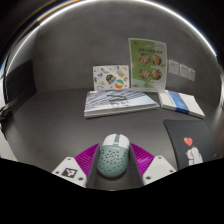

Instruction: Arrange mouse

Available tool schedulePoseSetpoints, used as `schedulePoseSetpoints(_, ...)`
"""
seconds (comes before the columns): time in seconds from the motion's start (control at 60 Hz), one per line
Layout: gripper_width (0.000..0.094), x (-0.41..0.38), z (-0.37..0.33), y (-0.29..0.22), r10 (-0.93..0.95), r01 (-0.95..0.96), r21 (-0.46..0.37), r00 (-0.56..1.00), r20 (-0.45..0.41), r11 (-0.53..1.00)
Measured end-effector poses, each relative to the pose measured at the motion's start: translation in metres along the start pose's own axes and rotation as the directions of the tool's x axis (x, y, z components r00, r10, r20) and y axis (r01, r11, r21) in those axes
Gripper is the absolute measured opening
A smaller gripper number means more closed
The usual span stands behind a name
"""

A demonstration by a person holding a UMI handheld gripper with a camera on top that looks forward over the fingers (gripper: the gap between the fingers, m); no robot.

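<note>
A pale green-white mouse (112,157) with a perforated shell and a scroll wheel sits between my gripper's (112,166) two fingers. The magenta pads (86,155) touch its left and right sides, so the gripper is shut on it. The mouse points away from me, over the grey table (50,120). I cannot tell whether it rests on the table or is lifted. A dark mouse mat (190,145) with a red heart and a small figure lies on the table just right of the right finger.
A stack of booklets (120,101) lies beyond the mouse, with a blue-and-white booklet (182,102) to its right. A picture card (111,77) and a green poster (147,62) stand against the back wall.
</note>
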State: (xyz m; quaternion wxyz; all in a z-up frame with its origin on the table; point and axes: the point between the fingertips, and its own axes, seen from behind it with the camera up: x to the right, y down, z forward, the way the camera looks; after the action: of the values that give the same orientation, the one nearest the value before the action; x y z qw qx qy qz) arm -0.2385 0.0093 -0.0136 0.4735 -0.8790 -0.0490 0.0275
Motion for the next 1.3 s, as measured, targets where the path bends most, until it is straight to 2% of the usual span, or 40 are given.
schedulePoseSetpoints(0.017, 0.0563, -0.001, 0.0, 0.0, 0.001, -0.001, 0.005, 1.0, -0.002, 1.0)
schedulePoseSetpoints(0.1, 0.0484, -0.004, -0.001, 0.0, -0.003, 0.003, 0.009, 1.0, -0.004, 1.0)
schedulePoseSetpoints(0.117, 0.0513, -0.004, -0.002, 0.001, 0.002, -0.002, 0.006, 1.0, 0.001, 1.0)
schedulePoseSetpoints(0.15, 0.0431, -0.008, -0.003, 0.001, 0.013, -0.012, -0.001, 1.0, 0.015, 1.0)
schedulePoseSetpoints(0.233, 0.0418, -0.016, -0.015, -0.002, 0.003, -0.003, -0.009, 0.999, 0.05, 1.0)
schedulePoseSetpoints(0.317, 0.0417, -0.011, -0.041, -0.024, -0.049, 0.045, 0.062, 0.997, 0.053, 0.997)
schedulePoseSetpoints(0.4, 0.0416, 0.02, -0.08, -0.07, -0.062, 0.057, 0.168, 0.998, 0.029, 0.984)
schedulePoseSetpoints(0.483, 0.0414, 0.086, -0.114, -0.113, -0.075, 0.088, 0.262, 0.995, -0.058, 0.961)
schedulePoseSetpoints(0.533, 0.0413, 0.139, -0.124, -0.128, -0.068, 0.103, 0.284, 0.989, -0.132, 0.953)
schedulePoseSetpoints(0.6, 0.0412, 0.206, -0.137, -0.123, -0.027, 0.08, 0.271, 0.98, -0.195, 0.959)
schedulePoseSetpoints(0.65, 0.0411, 0.243, -0.122, -0.101, -0.001, 0.048, 0.227, 0.98, -0.201, 0.973)
schedulePoseSetpoints(0.783, 0.0413, 0.302, -0.079, -0.032, 0.044, -0.031, 0.082, 0.985, -0.167, 0.996)
schedulePoseSetpoints(0.933, 0.0416, 0.306, -0.034, 0.011, 0.053, -0.052, 0.007, 0.993, -0.106, 0.999)
schedulePoseSetpoints(0.967, 0.042, 0.305, -0.028, 0.01, 0.06, -0.057, 0.031, 0.994, -0.095, 0.998)
schedulePoseSetpoints(0.983, 0.0436, 0.304, -0.03, 0.009, 0.064, -0.062, 0.023, 0.994, -0.09, 0.998)
schedulePoseSetpoints(1.0, 0.0508, 0.304, -0.03, 0.01, 0.066, -0.065, 0.021, 0.994, -0.087, 0.998)
schedulePoseSetpoints(1.017, 0.0469, 0.304, -0.03, 0.01, 0.066, -0.065, 0.019, 0.994, -0.084, 0.998)
schedulePoseSetpoints(1.133, 0.059, 0.301, -0.032, 0.014, 0.041, -0.042, -0.009, 0.998, -0.04, 0.999)
schedulePoseSetpoints(1.15, 0.0661, 0.301, -0.035, 0.016, 0.044, -0.045, -0.014, 0.998, -0.034, 0.999)
schedulePoseSetpoints(1.233, 0.0896, 0.301, -0.056, 0.022, 0.084, -0.085, -0.017, 0.996, -0.018, 0.996)
schedulePoseSetpoints(1.25, 0.0889, 0.302, -0.062, 0.022, 0.094, -0.094, -0.012, 0.996, -0.014, 0.996)
schedulePoseSetpoints(1.267, 0.084, 0.302, -0.069, 0.023, 0.103, -0.103, -0.009, 0.995, -0.012, 0.995)
schedulePoseSetpoints(1.3, 0.0841, 0.304, -0.083, 0.024, 0.12, -0.12, 0.001, 0.993, -0.012, 0.993)
